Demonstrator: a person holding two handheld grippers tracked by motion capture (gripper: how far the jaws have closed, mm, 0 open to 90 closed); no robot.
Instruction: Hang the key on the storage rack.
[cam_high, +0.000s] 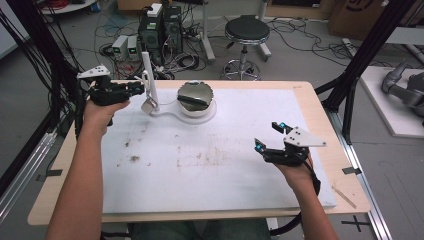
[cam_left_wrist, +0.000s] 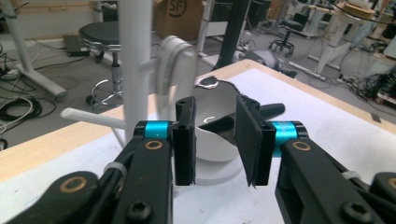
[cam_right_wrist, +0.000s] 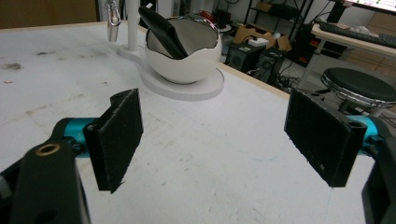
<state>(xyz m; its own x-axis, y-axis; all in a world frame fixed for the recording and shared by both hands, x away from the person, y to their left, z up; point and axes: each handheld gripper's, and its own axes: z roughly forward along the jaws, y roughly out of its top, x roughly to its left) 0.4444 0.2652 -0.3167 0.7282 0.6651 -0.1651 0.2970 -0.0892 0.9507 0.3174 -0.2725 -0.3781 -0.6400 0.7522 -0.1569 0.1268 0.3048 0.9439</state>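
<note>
Left gripper (cam_high: 134, 89): the jaws stand narrowly apart, with a clear gap between the pads. In the left gripper view (cam_left_wrist: 215, 140) nothing lies between the pads and they press on nothing; the grip is released. The gripper is held off the table at the far left corner of the white mat (cam_high: 210, 190), its tips just beside the white stand (cam_high: 148, 75), on the side away from the bowl.

Right gripper (cam_high: 267, 136): the jaws are spread wide. In the right gripper view (cam_right_wrist: 215, 140) the two black pads stand far apart over bare mat (cam_right_wrist: 210, 154) and touch nothing. It sits well apart from the bowl, toward the near right part of the mat.

Bowl (cam_high: 195, 98): a white, egg-shaped bowl with a jagged rim on a round white base, at the far centre of the mat. A dark handle (cam_right_wrist: 163, 30) leans inside it. The base joins the stand, which rises just left of the bowl.

Limits of visibility:
- A small metallic item (cam_high: 148, 105) hangs from the stand, just beside the bowl's base. Its form is too small to make out in the high view; in the right gripper view (cam_right_wrist: 112, 21) its top is cut off by the frame edge.
- In the left gripper view the bowl (cam_left_wrist: 212, 126) is partly covered by the gripper's own jaws, and a blurred pale loop (cam_left_wrist: 175, 74) hangs in front of it, beside the stand (cam_left_wrist: 135, 60); its identity cannot be told.
- The lower end of the dark handle is hidden inside the bowl (cam_right_wrist: 187, 51).
</note>
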